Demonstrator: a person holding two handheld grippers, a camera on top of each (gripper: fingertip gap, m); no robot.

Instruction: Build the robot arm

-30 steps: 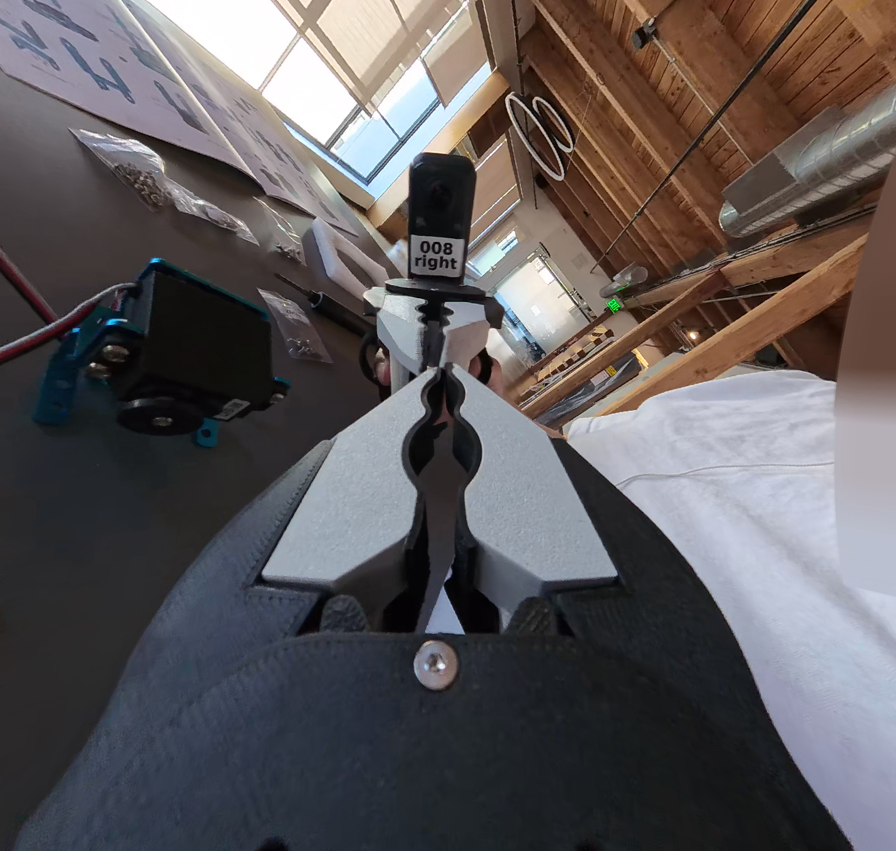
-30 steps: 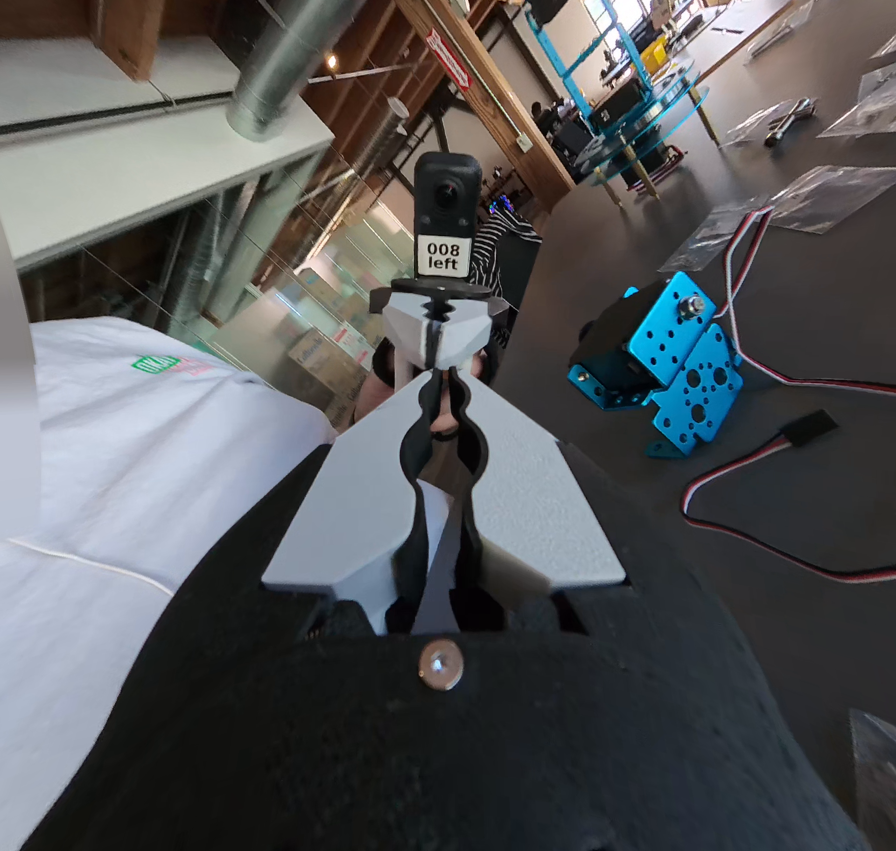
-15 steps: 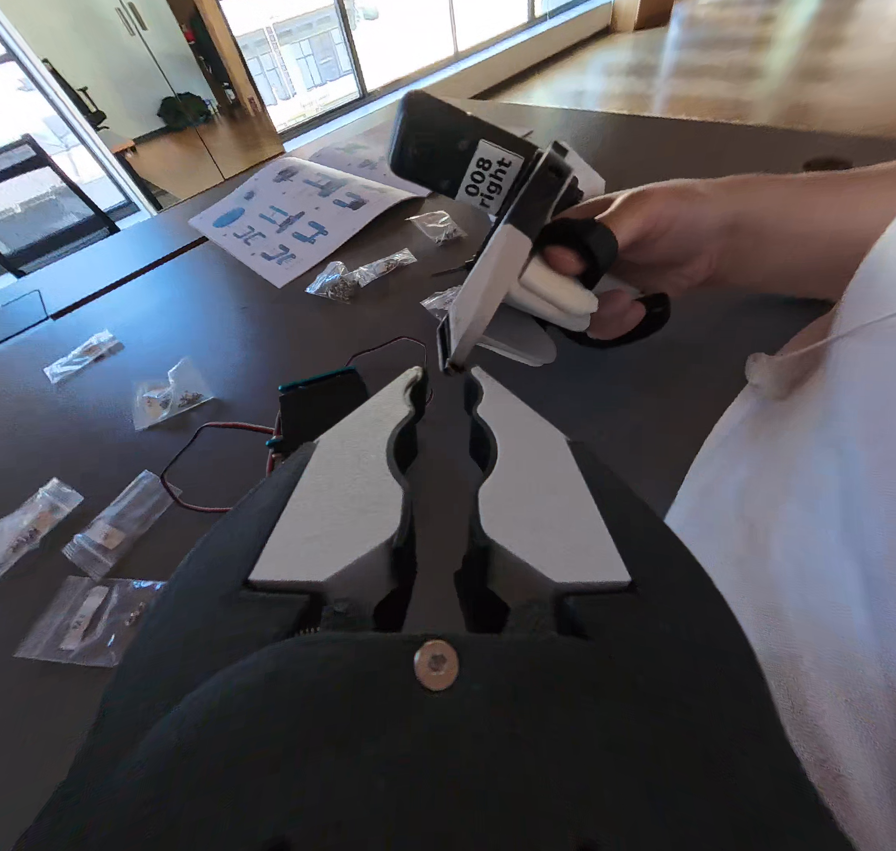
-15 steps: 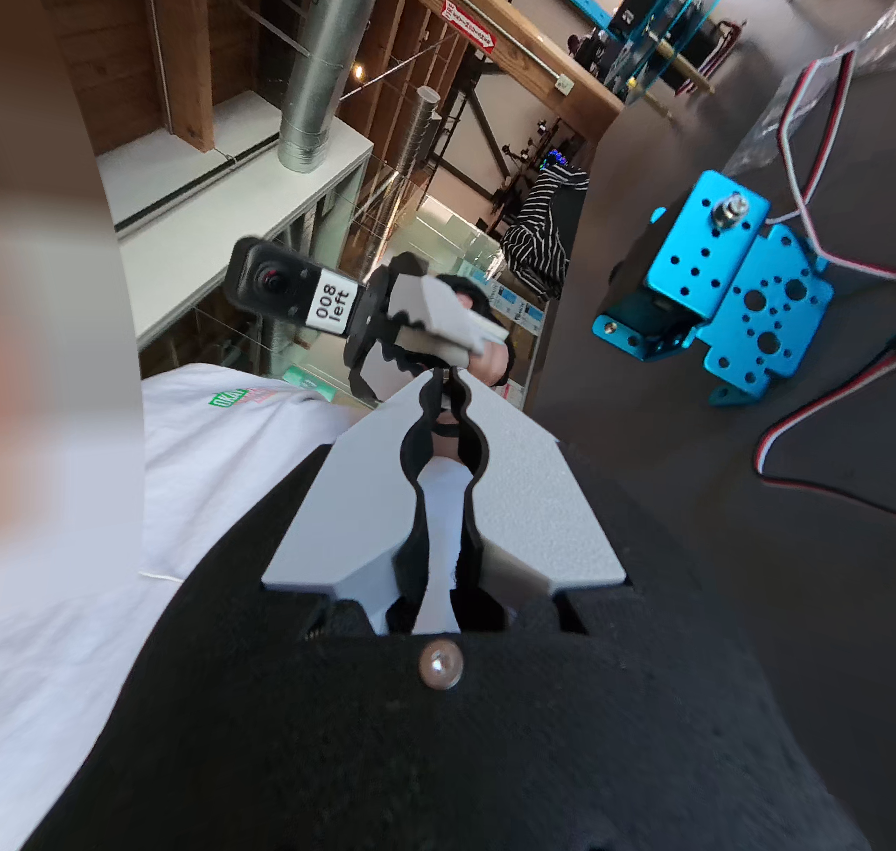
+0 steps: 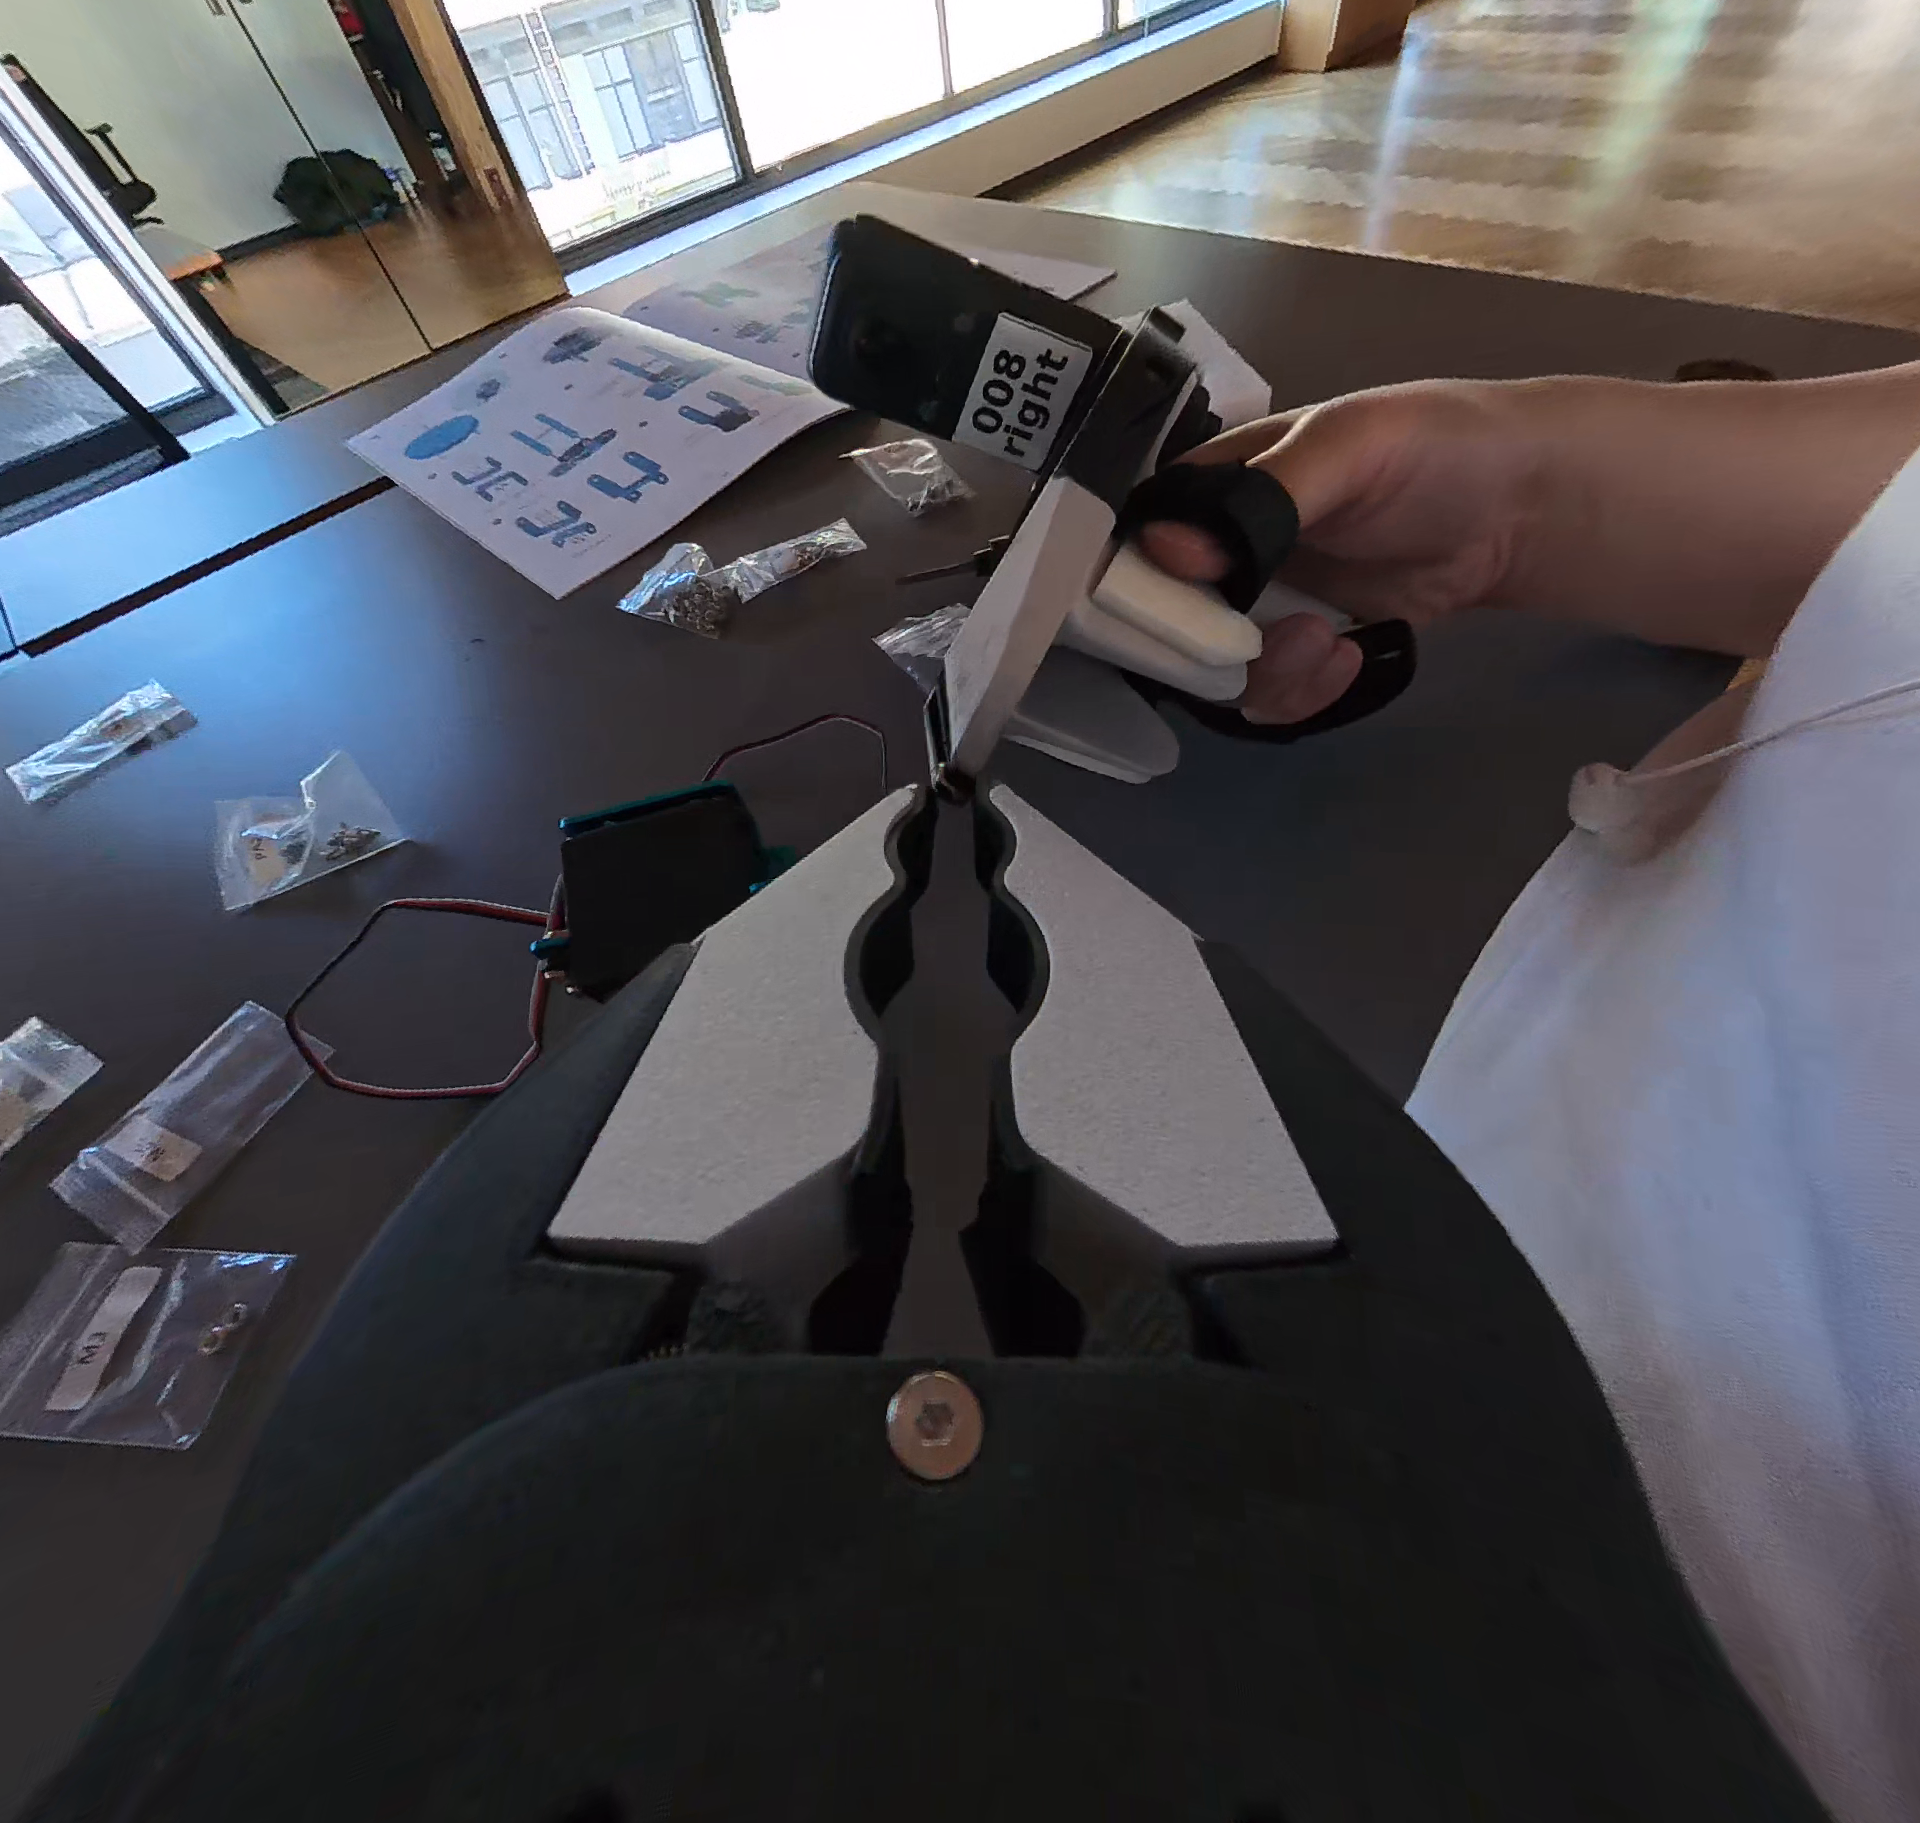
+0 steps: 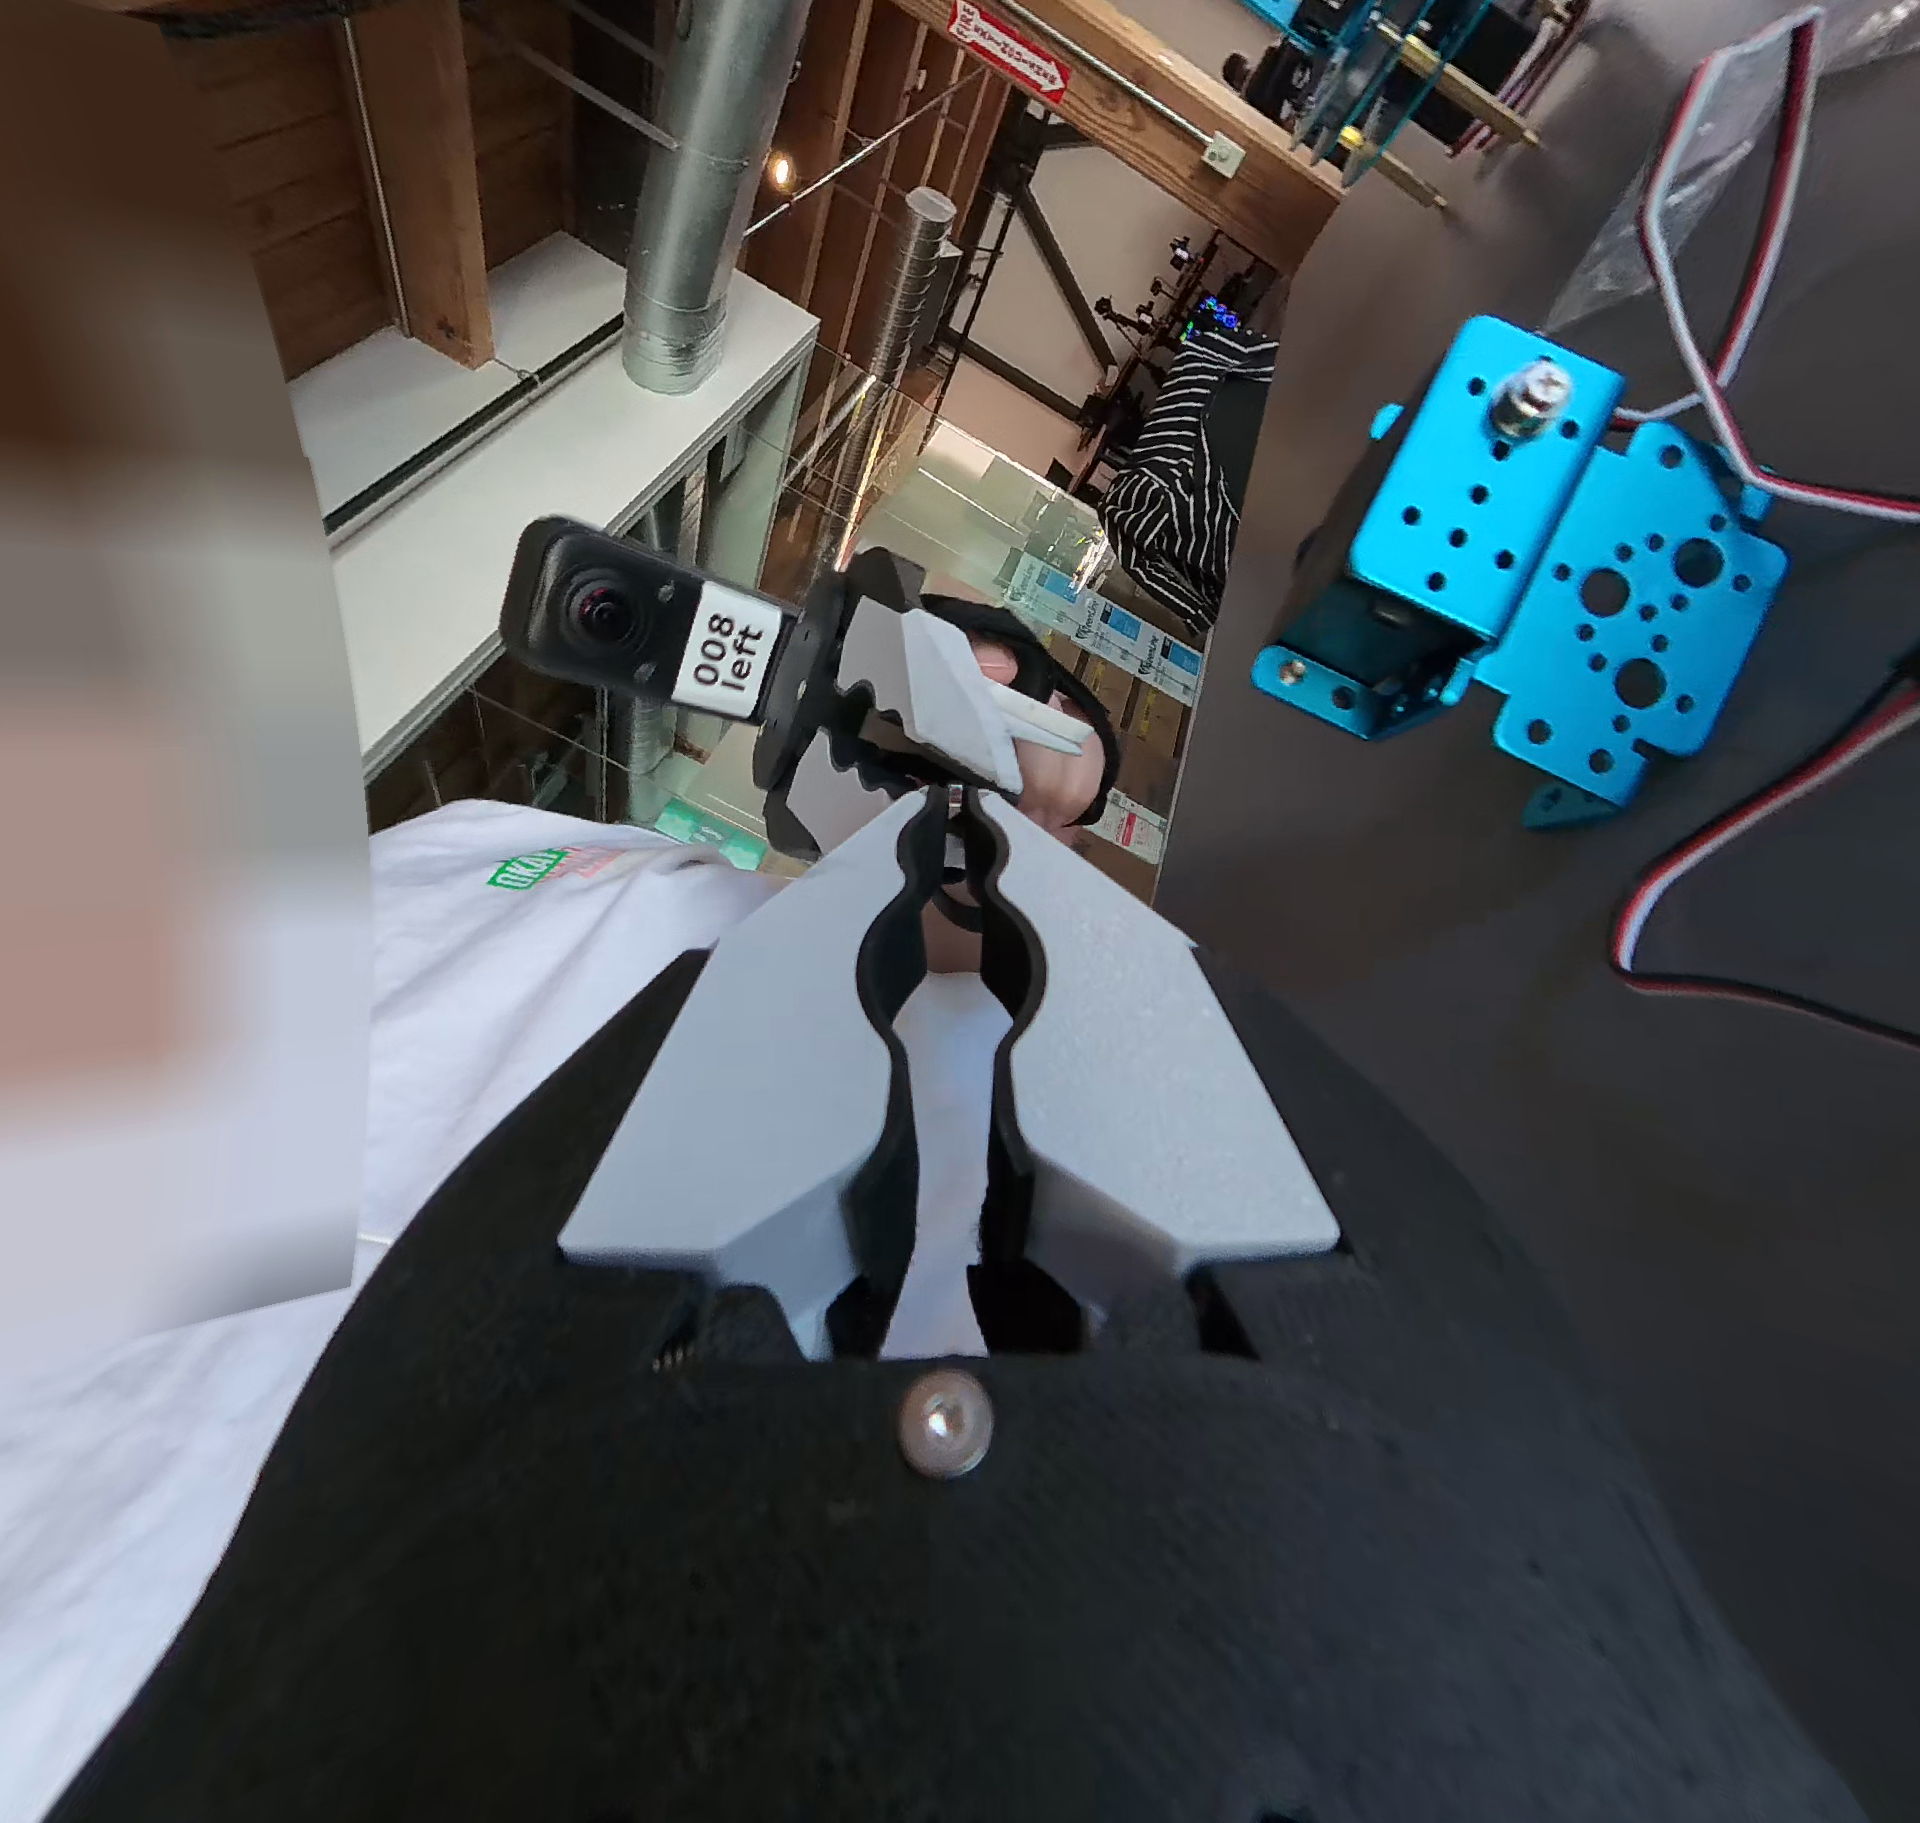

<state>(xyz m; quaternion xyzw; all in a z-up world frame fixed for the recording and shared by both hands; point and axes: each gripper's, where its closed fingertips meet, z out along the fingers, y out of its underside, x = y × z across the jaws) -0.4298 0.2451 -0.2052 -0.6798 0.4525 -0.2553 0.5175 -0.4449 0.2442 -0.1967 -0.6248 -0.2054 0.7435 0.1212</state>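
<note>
My left gripper [image 5: 953, 805] and right gripper [image 6: 950, 809] meet tip to tip above a dark table [image 5: 468, 672]. The right gripper is shut on a small silver metal part [image 6: 951, 793], which sits in the narrow gap between the left gripper's slightly open fingertips. The right gripper also shows in the left wrist view [image 5: 951, 776], held by a hand [image 5: 1413, 495]. The left gripper also shows in the right wrist view [image 6: 914, 786]. A black servo in a blue metal bracket [image 6: 1538, 568] lies on the table close by; it also shows in the left wrist view [image 5: 655, 880].
A red, white and black servo wire [image 5: 416, 1087] loops on the table. Several clear bags of small hardware [image 5: 301, 828] lie around, and an open instruction booklet [image 5: 592, 443] is farther back. The person's white shirt [image 5: 1714, 1046] fills the right side. Both grippers' tips are close together, under 4 cm apart.
The left gripper has swung from pointing up at the ceiling to pointing down over the table, and its jaws have parted a little. The right gripper has tilted; the tips stay together.
</note>
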